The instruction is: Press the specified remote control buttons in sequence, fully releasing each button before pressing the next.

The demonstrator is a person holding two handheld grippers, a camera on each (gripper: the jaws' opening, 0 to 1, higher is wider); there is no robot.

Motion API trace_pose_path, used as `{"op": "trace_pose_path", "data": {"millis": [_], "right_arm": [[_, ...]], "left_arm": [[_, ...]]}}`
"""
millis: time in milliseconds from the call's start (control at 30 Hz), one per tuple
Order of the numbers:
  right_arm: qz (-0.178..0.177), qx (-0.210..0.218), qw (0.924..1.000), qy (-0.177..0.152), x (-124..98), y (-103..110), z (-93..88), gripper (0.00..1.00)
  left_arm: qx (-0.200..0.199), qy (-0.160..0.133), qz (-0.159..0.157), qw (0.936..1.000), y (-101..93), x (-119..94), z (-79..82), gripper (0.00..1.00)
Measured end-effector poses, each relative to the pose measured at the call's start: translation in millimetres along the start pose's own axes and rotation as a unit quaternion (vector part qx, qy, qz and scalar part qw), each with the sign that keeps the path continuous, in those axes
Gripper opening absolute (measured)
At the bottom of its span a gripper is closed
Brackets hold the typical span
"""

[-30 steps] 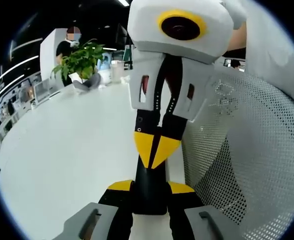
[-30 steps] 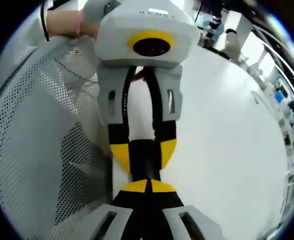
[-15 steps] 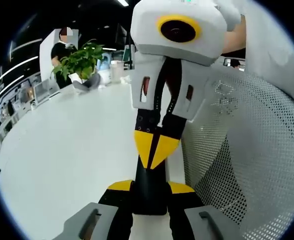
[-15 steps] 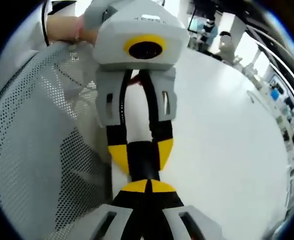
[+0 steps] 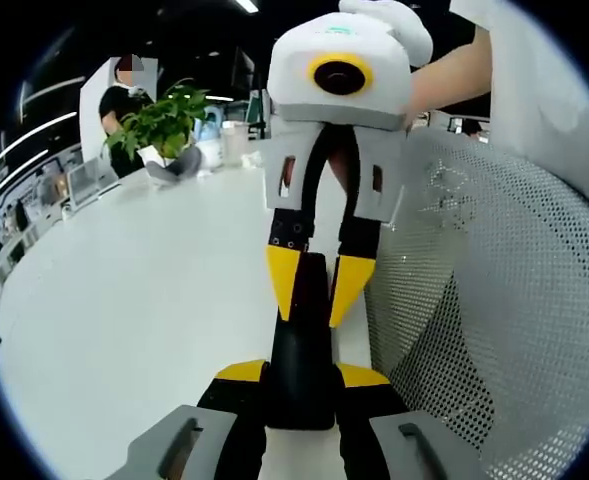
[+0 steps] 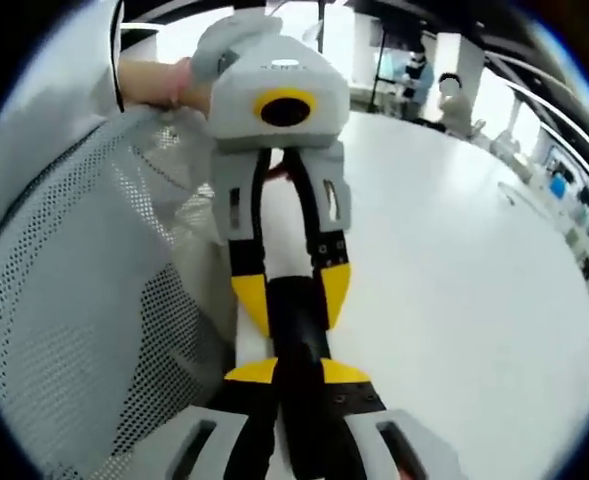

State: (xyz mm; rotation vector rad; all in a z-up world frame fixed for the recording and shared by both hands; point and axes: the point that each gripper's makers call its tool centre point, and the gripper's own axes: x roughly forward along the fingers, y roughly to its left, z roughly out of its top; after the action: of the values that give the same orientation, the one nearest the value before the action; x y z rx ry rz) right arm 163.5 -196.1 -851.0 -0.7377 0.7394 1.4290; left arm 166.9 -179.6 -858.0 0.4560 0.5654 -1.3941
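A black remote lies lengthwise between the two grippers, which face each other. In the left gripper view my left gripper is shut on its near end, yellow pads on both sides. The right gripper reaches in from above with its yellow-tipped jaws parted, and the remote's far end shows in the gap. In the right gripper view my right gripper stands open with the remote running through it. The left gripper grips the remote just beyond.
A white mesh chair back stands close beside the grippers, also seen as the mesh chair back. Below is a white table with a potted plant at its far end. A person stands behind it. A hand holds the left gripper.
The right gripper's jaws, shut tip to tip before, have parted and now straddle the remote. Its body has drawn back and looks smaller. The left gripper keeps its hold.
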Motion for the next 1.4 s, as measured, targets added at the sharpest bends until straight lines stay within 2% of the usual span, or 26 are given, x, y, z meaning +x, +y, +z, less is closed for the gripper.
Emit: {"op": "trace_pose_path", "data": {"millis": [333,400,533,1133,1300,1333,1400], "right_arm": [[0.010,-0.005,0.9999,0.002,-10,-4,-16.3,0.21],[0.013,-0.016,0.9996,0.020,-9,-4,-24.0,0.21],[0.011,-0.015,0.9996,0.021,-7,-5,-27.4,0.22],[-0.008,-0.009,0.9999,0.001,-4,-4,-26.4,0.21],[-0.013,0.011,0.9999,-0.002,-3,-3,-26.0,0.22],[-0.012,0.029,0.9995,0.004,-3,-4,-25.2,0.22],[-0.017,0.035,0.9992,0.000,0,-3,-19.8,0.24]], "left_arm": [[0.000,-0.001,0.000,1.0000,-0.5,0,-0.2,0.25],[-0.001,-0.001,0.000,1.0000,-0.6,0,-0.2,0.25],[-0.002,-0.002,0.000,1.0000,-0.4,0,-0.3,0.25],[0.006,0.001,0.006,1.0000,-0.3,1,0.3,0.25],[0.001,-0.005,0.011,0.9999,-0.5,0,0.1,0.26],[0.002,-0.005,0.013,0.9999,-0.9,0,0.2,0.26],[0.003,0.000,0.015,0.9999,-1.2,1,0.7,0.26]]}}
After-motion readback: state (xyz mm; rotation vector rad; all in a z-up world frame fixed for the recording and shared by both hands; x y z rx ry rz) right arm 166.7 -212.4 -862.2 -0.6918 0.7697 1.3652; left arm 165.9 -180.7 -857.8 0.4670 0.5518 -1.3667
